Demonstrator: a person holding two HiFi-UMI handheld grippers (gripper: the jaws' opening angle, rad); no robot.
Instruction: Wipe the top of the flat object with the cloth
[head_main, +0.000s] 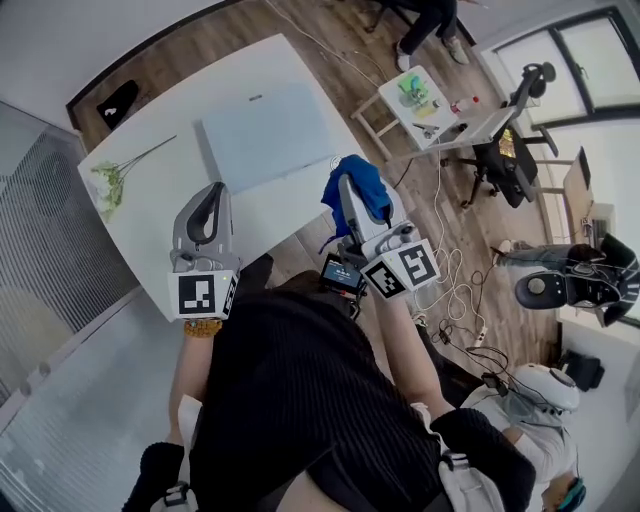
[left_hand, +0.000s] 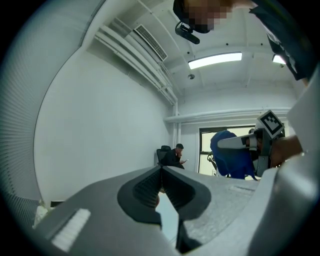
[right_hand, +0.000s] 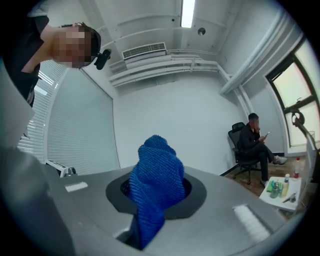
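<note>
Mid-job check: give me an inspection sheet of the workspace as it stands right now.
Surface: white table.
Job's things: pale blue flat object lying on the table; blue cloth held off it.
Clutter: green sprig at the table's left end.
Grippers: left gripper shut, empty; right gripper shut on the cloth.
Cables: white cables on the floor, right.
Surroundings: side table with bottles, office chair, seated person.

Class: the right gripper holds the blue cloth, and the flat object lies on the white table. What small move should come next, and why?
Probably tilt the right gripper down and forward toward the flat object. Its jaws clamp the blue cloth, but its view faces the ceiling, and the cloth is not touching the object's top.
</note>
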